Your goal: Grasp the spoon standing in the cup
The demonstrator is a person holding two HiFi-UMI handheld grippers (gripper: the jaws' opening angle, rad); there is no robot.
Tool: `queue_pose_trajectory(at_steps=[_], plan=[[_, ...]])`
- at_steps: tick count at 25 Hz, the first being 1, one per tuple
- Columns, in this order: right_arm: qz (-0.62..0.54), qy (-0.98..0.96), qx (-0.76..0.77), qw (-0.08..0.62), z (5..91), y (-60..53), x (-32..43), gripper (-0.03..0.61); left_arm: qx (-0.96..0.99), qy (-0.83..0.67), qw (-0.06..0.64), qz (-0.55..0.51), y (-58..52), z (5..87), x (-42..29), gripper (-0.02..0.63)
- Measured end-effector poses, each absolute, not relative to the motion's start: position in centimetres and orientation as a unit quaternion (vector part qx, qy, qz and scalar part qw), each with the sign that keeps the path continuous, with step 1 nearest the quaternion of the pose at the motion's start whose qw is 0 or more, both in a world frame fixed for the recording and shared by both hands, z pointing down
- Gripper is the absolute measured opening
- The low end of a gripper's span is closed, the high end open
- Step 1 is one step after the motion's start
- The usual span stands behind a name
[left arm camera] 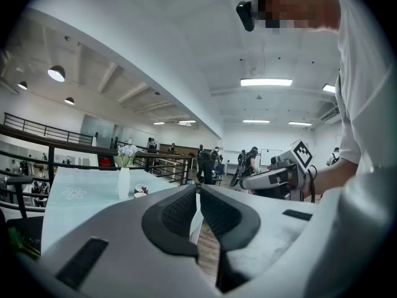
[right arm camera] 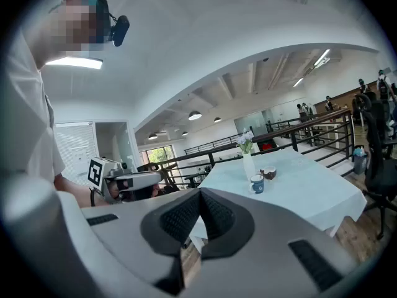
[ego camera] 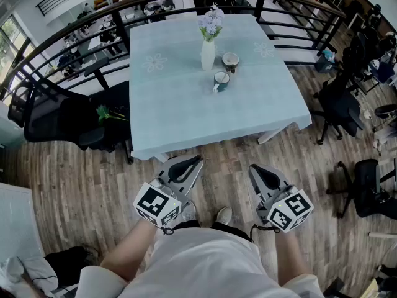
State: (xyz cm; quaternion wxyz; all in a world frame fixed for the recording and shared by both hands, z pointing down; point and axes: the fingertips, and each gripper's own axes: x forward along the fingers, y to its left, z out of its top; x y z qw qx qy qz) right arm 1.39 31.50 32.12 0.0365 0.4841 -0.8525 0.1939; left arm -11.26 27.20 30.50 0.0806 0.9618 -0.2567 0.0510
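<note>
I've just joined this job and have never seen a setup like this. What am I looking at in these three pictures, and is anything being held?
There is no robot here: a person holds a two-jaw gripper in each hand. The head view comes from a camera on their head, looking steeply down. The other two cameras ride on the grippers and look along the jaws.

The left gripper and the right gripper both have their jaws shut and hold nothing.

Ahead stands a square table with a pale blue cloth, apart from both grippers. On it are a white vase of pale purple flowers, a dark blue mug and a brown-and-white cup. The spoon is too small to make out.
</note>
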Motion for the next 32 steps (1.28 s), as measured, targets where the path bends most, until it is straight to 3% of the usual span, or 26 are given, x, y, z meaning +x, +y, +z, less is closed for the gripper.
queue_pose_trajectory(at_steps=[32], plan=[[0.184,-0.865,0.466,0.04,32.7,33.6,10.0,0.018,0.951,-0.295,0.078,0.053,30.5,31.1,-2.5,0.026]])
